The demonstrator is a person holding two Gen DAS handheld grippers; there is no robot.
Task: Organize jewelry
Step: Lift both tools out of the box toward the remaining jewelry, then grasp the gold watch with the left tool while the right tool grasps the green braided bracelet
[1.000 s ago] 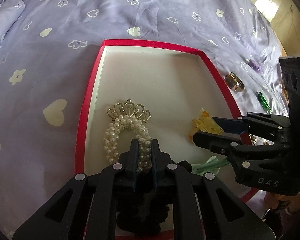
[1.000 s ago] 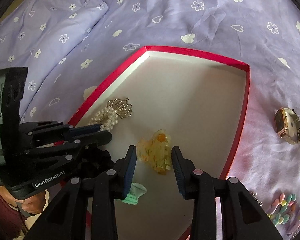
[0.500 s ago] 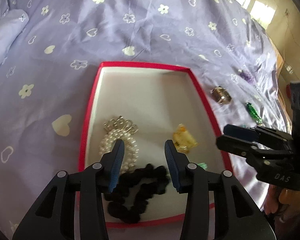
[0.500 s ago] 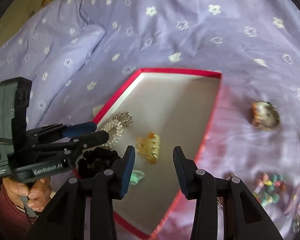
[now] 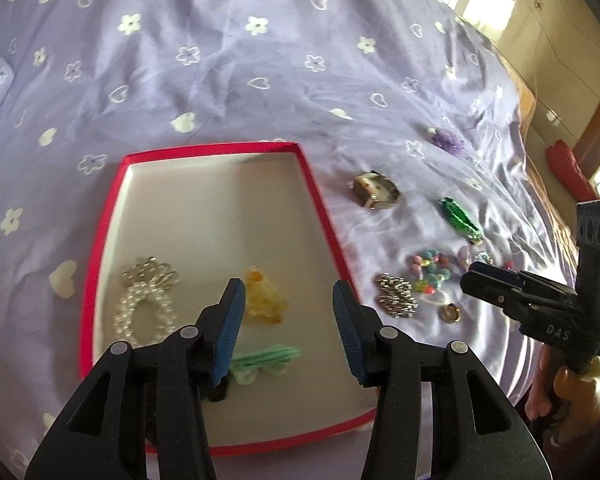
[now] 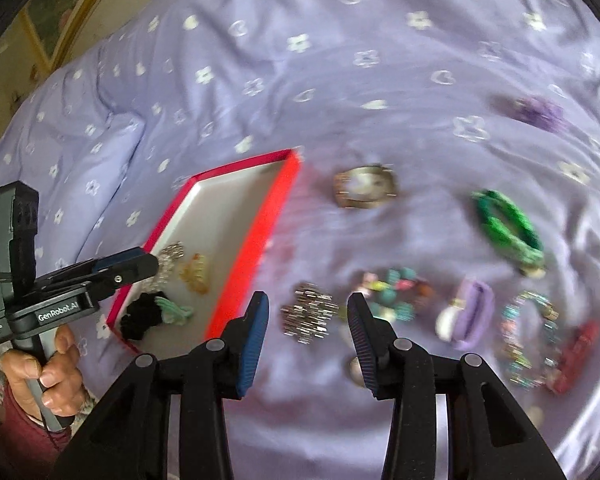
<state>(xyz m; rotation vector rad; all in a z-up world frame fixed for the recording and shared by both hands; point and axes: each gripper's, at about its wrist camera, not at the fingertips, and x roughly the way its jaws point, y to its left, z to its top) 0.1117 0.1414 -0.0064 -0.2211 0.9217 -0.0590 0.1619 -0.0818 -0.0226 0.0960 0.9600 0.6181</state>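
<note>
Landmark: red box [image 5: 316, 200] on the bedspread [image 5: 220, 80].
Left gripper [image 5: 288, 320]: released, empty, above the box's near half.
Right gripper [image 6: 308, 328]: released, empty, outside the box, over the silver bracelet [image 6: 310, 314].
Boxed: pearl scrunchie [image 5: 144, 312], yellow clip [image 5: 264, 298].
Loose: watch [image 5: 376, 190], beside the box.
Risk: a flat chain on soft cloth; the fingers might pinch fabric.

A lilac bedsheet [image 5: 260, 80] printed with white flowers and hearts is seen. A white-lined box [image 5: 216, 216] is edged in red. At its 3 o'clock, a green bracelet [image 6: 508, 228] and a silver chain [image 6: 310, 316] are shown.
</note>
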